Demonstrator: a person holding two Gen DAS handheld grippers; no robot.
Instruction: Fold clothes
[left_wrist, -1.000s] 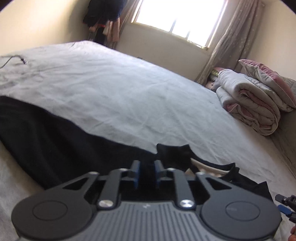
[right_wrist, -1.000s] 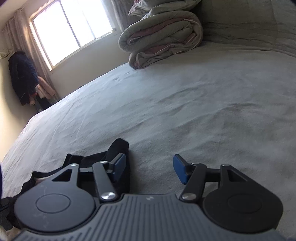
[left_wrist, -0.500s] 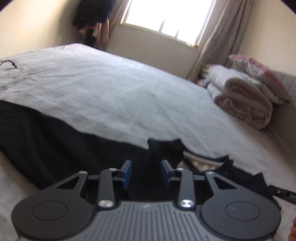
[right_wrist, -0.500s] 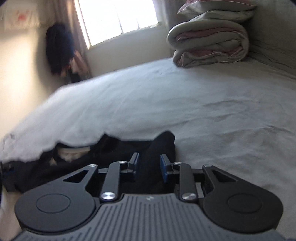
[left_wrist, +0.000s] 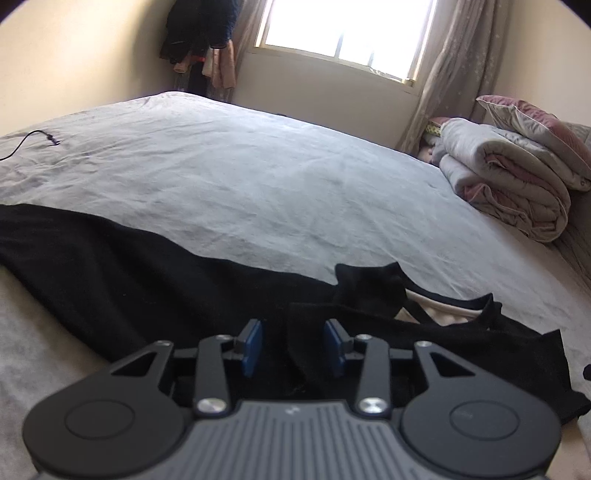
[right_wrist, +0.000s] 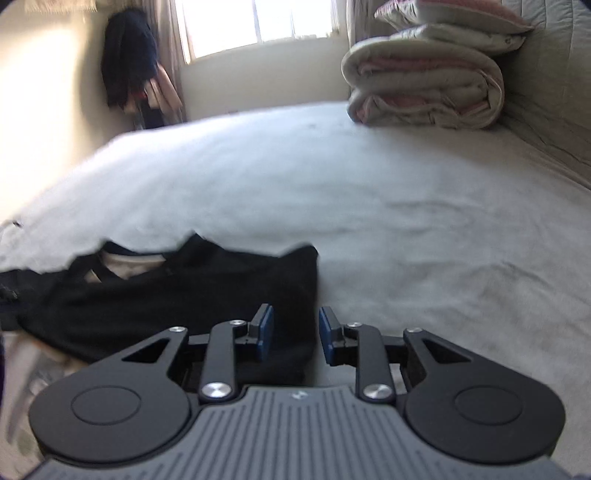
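In the left wrist view, a thin black cable lies on the far left of the wide bed with its wrinkled pale grey sheet. A long black garment stretches along the near side of the bed from the left edge to the right, its right end bunched, with a strip of cream lining showing. The left tongs sit low over this black cloth, blue pads apart, with a raised fold of the fabric standing between them; neither pad visibly presses it, so they read as released. Behind, dark clothes hang in the corner, then a bright window with a sheer beige curtain, and at the right a rolled grey-and-pink quilt.

The right wrist view is blurred. The garment's black end lies left of centre on the sheet, its right edge running down between the pads of the right tongs. These pads also stand apart with gaps beside the cloth, unclenched. The quilt sits at the far right under 1 pillow.
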